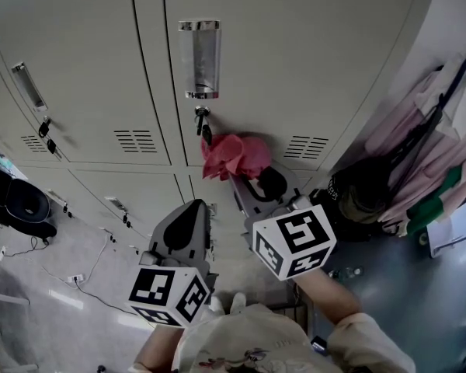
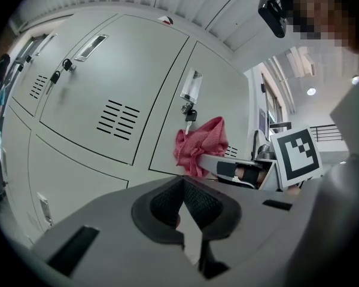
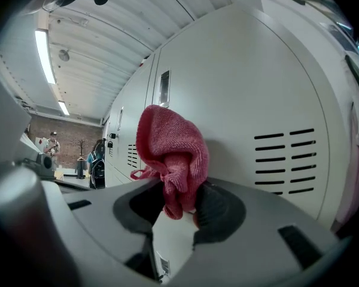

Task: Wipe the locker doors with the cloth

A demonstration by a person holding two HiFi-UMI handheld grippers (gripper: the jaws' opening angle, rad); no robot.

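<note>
A pink cloth (image 1: 233, 156) is bunched against the grey locker door (image 1: 295, 61), just below the key (image 1: 202, 119) and the metal handle recess (image 1: 200, 59). My right gripper (image 1: 231, 177) is shut on the cloth (image 3: 170, 154), which bulges up from between its jaws (image 3: 182, 205) in front of the door's vent slots (image 3: 287, 160). My left gripper (image 1: 193, 207) hangs lower and to the left, away from the doors, shut with nothing in it. In the left gripper view its jaws (image 2: 182, 190) meet, and the cloth (image 2: 200, 145) shows beyond them.
More locker doors (image 1: 78, 76) run off to the left, with keys and vents. Clothes (image 1: 423, 146) and a dark bag (image 1: 365, 189) hang close to the right of the lockers. A black chair (image 1: 23, 204) and cables (image 1: 70, 278) are on the floor at left.
</note>
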